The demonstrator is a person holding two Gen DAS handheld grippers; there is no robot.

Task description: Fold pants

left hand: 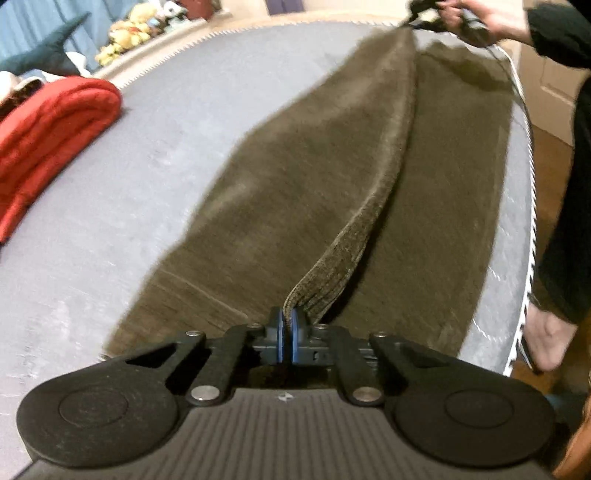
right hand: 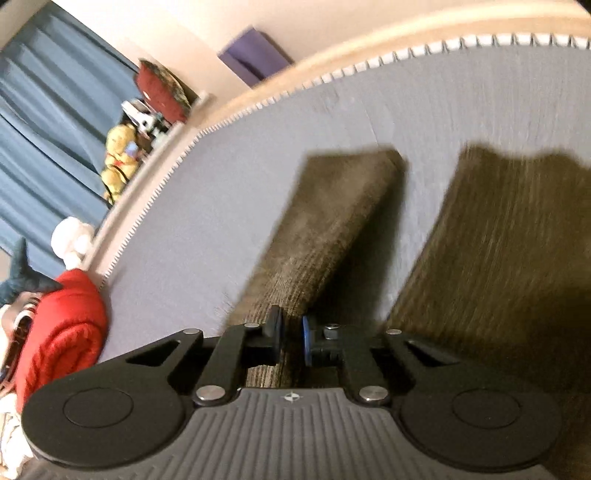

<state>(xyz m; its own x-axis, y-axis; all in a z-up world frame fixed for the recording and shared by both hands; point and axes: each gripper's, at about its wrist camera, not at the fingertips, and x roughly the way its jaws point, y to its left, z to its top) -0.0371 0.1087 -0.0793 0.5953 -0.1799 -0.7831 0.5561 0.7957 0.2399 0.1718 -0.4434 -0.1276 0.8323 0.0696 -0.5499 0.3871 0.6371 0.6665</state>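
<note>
Olive-brown corduroy pants [left hand: 314,166] lie stretched along a grey mattress [left hand: 166,122]. My left gripper [left hand: 290,325] is shut on a ribbed edge of the pants, which rises from the mattress to the pads. That edge runs taut to the far end, where a hand [left hand: 480,18] holds the right gripper [left hand: 415,20] at the fabric. In the right wrist view, the right gripper [right hand: 291,334] is closed on a fold of the pants, with corduroy filling the narrow gap between its pads. Beyond it the two legs [right hand: 332,221] [right hand: 498,240] lie apart on the mattress [right hand: 240,184].
A folded red blanket [left hand: 48,136] [right hand: 62,332] sits at the mattress's left side. Plush toys [left hand: 129,29] [right hand: 118,155] line a ledge before a blue curtain [right hand: 44,147]. The mattress edge [left hand: 530,184] runs along the right, with a bare foot [left hand: 546,339] on the wooden floor.
</note>
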